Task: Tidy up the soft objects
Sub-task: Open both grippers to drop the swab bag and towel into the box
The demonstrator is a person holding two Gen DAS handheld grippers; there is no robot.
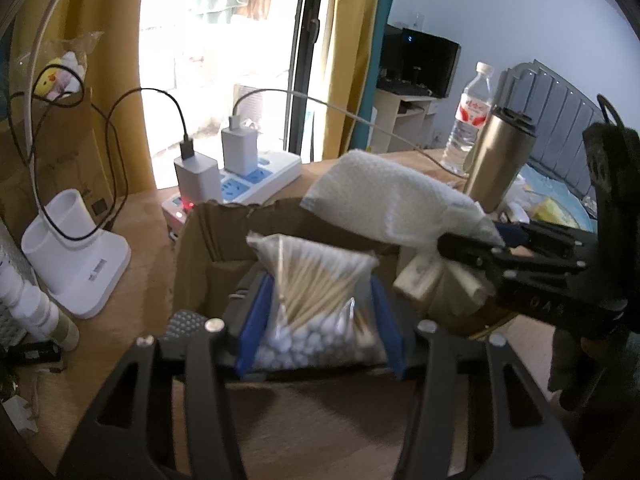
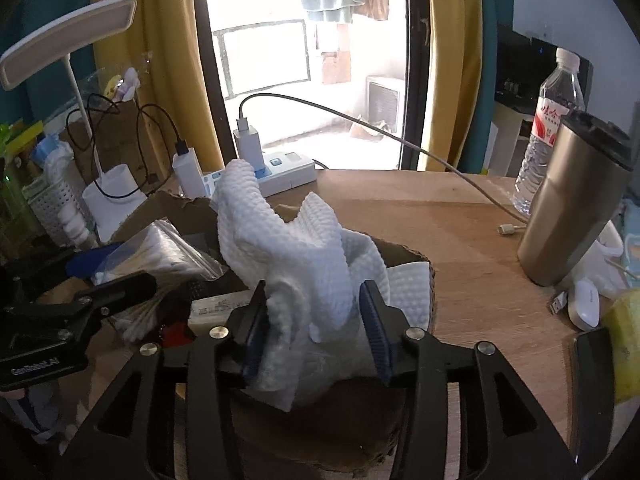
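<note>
Nearest in the left wrist view, the left gripper (image 1: 320,320) has its blue pads pressed against both sides of a clear bag of cotton swabs (image 1: 316,300), which it holds over the open cardboard box (image 1: 208,248). The bag stands nearly upright, white tips down, stick ends fanning up toward the box's torn far edge. To the right in that view the right gripper (image 1: 472,248) reaches in from the side, closed on a white cloth (image 1: 384,200) that drapes above the box's right side, just beside the bag.

In the right wrist view the right gripper (image 2: 316,328) has its pads clamped on the bunched lower part of the white cloth (image 2: 296,248), whose upper folds rise past the box rim (image 2: 408,256). The left gripper (image 2: 120,292) and the bag of cotton swabs (image 2: 160,252) crowd the box from the left, leaving little room between the two tools.

Right of the box, the wooden table (image 2: 460,216) shows a bare stretch reaching to a steel tumbler (image 2: 576,200) and a water bottle (image 2: 548,128) near the right edge. A white mouse (image 2: 584,304) lies near the tumbler's base. A grey cable (image 2: 400,136) crosses that bare stretch.

Farther back, a power strip (image 1: 256,176) with two chargers sits close behind the box. A white lamp base (image 1: 76,252) stands at the left. Beyond the table edge are yellow curtains (image 2: 168,60) and a bright window (image 2: 304,60).
</note>
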